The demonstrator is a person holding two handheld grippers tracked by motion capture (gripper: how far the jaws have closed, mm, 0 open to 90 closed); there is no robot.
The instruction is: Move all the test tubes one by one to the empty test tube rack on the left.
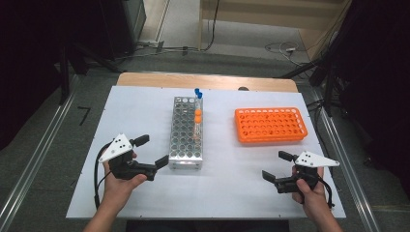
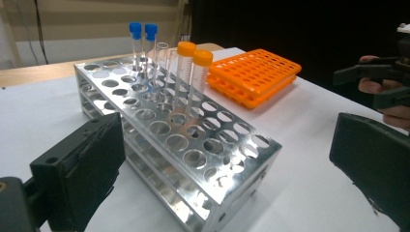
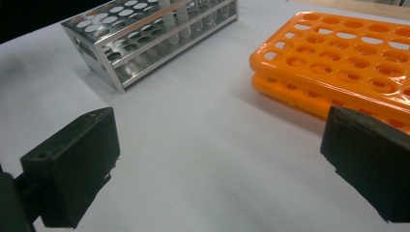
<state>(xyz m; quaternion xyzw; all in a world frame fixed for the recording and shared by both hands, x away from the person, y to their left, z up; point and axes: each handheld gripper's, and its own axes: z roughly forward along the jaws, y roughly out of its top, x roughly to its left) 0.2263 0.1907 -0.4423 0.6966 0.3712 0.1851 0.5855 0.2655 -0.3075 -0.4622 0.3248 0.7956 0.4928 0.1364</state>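
Metal rack lengthwise away (tubes upright)

A white sheet covers the table, whose bare wooden edge shows along the far side. Grey floor surrounds it, with metal rails running along both sides. Beyond the table, black cables lie on the floor, and a white cord lies near a pale wooden wall base. A dark cabinet stands at the far left. Both outer sides lie in deep shadow, while the tabletop is evenly lit.
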